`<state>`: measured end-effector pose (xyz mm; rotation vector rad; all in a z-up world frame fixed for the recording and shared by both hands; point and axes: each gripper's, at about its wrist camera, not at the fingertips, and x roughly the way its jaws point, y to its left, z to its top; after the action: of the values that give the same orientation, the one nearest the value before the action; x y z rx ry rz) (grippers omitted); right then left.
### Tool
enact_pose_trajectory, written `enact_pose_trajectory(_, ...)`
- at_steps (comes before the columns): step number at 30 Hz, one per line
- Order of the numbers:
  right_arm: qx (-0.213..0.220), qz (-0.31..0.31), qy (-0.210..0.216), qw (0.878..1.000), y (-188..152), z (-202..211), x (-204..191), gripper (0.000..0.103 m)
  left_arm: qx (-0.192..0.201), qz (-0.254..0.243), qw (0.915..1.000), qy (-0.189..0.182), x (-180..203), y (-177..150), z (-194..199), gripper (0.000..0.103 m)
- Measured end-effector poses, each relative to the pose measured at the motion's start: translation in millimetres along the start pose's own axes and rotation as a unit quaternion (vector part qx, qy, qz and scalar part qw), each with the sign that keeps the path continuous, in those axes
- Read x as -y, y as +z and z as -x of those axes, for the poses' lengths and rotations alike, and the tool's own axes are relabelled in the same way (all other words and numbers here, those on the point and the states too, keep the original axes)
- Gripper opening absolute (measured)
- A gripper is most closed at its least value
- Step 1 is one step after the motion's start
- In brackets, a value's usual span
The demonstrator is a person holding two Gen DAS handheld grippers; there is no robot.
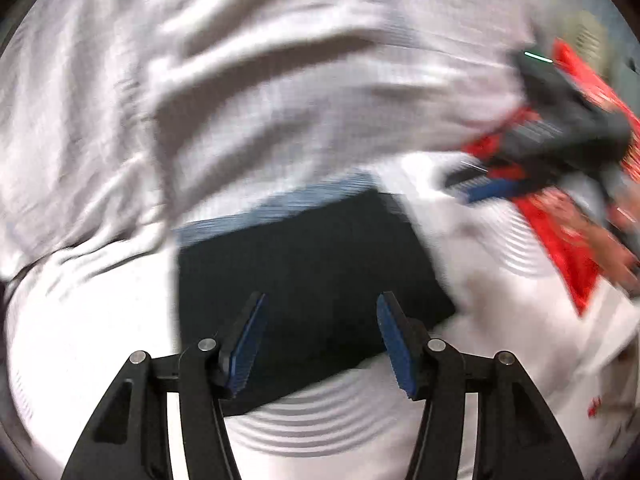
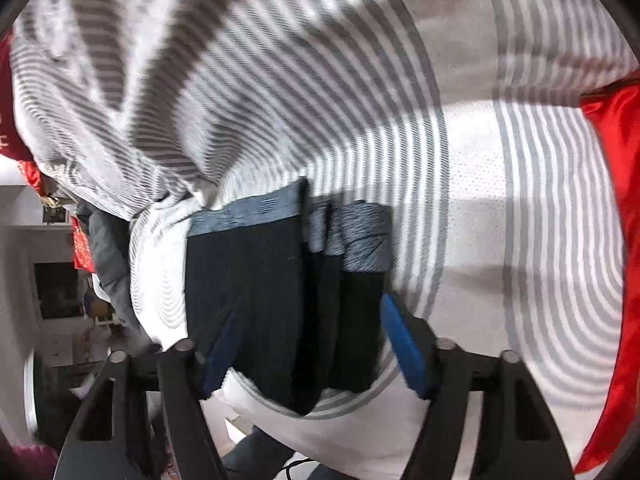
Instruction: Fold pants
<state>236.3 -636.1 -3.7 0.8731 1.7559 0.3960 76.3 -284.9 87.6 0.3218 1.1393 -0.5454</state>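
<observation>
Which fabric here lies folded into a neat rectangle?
The dark navy pants with the blue-grey waistband; the grey-striped white bedding is rumpled, the red cloth loosely draped.

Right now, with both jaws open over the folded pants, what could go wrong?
1. The pants lie as a loose folded stack with the blue-grey waistband exposed; in the right wrist view a second fold sits beside the first, so a shallow pinch might lift only the top layer and undo the fold.
2. The striped sheet underneath is rumpled and could get pinched along with the pants.
3. The left wrist view is blurred, so aiming from it is risky.
</observation>
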Motion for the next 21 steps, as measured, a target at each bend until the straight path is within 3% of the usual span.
enact_pose_trajectory(2,0.002,0.004,0.005,1.000,-6.7,-5.2,-13.8,0.039,-0.014,0.019,0.9988,0.043,-28.4,5.9,-7.8,0.058)
enact_pose_trajectory(4,-0.003,0.019,0.009,1.000,-11.7,-20.0,-34.0,0.034,-0.027,0.040,0.9971,0.058,-53.9,11.2,-23.1,0.058)
enact_pose_trajectory(8,-0.021,0.067,-0.066,0.995,-29.0,-59.7,-54.4,0.034,-0.058,0.047,0.9943,0.077,-74.6,7.4,-64.2,0.058)
enact_pose_trajectory(11,-0.029,0.081,-0.168,0.982,-47.3,-94.5,-42.3,0.033,-0.088,0.039,0.9927,0.072,-73.3,-9.3,-100.0,0.058)
enact_pose_trajectory(13,-0.012,0.068,-0.162,0.984,-54.9,-102.2,-29.5,0.033,-0.081,0.029,0.9934,0.075,-69.8,-20.0,-113.2,0.061)
enact_pose_trajectory(16,0.007,0.048,-0.160,0.986,-55.5,-101.0,-25.2,0.033,-0.056,0.035,0.9939,0.088,-71.1,-26.3,-114.0,0.075)
enact_pose_trajectory(18,0.012,0.056,-0.170,0.984,-56.3,-102.9,-29.1,0.036,-0.059,0.056,0.9932,0.084,-80.1,-27.4,-115.9,0.092)
enact_pose_trajectory(21,0.020,0.052,-0.173,0.983,-57.3,-102.0,-30.8,0.037,-0.078,0.085,0.9910,0.069,-95.3,-26.8,-121.1,0.099)
